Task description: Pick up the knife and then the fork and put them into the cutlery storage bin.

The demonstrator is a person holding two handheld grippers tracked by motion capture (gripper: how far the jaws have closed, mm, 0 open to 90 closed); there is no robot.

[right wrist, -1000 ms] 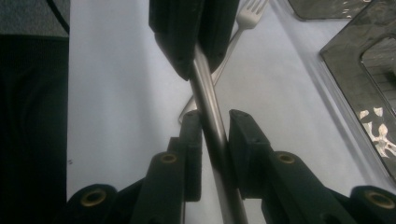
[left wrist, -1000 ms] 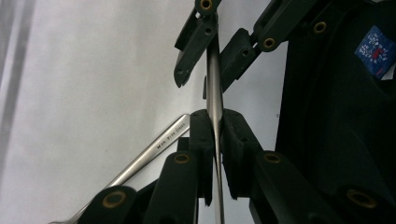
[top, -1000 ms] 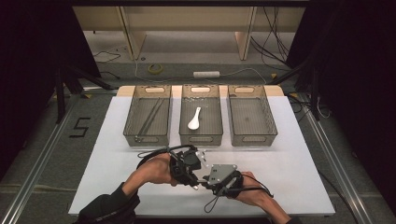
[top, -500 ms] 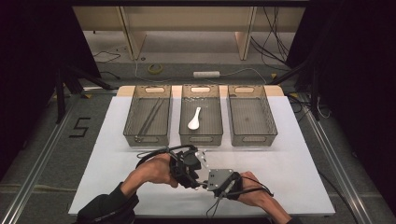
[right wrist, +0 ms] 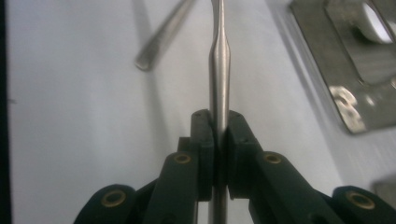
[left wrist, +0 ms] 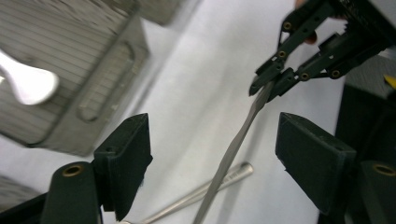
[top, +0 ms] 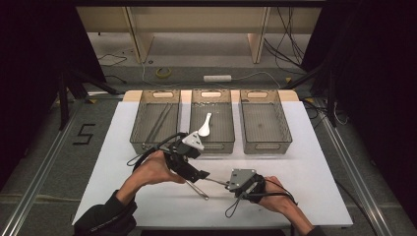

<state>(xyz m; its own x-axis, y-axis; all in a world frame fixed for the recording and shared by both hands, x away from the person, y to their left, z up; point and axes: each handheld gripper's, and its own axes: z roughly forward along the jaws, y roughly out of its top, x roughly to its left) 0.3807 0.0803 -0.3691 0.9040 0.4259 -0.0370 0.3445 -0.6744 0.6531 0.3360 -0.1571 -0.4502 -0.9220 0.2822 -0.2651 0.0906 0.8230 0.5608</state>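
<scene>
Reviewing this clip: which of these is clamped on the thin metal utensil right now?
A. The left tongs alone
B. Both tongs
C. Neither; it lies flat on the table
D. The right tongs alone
D. In the right gripper view the right tongs are shut on the metal utensil; in the left gripper view the left tongs, which have just been opening, stand wide with the utensil passing between them untouched.

A slim metal utensil [right wrist: 219, 60] slants above the white table [top: 314, 162].
</scene>
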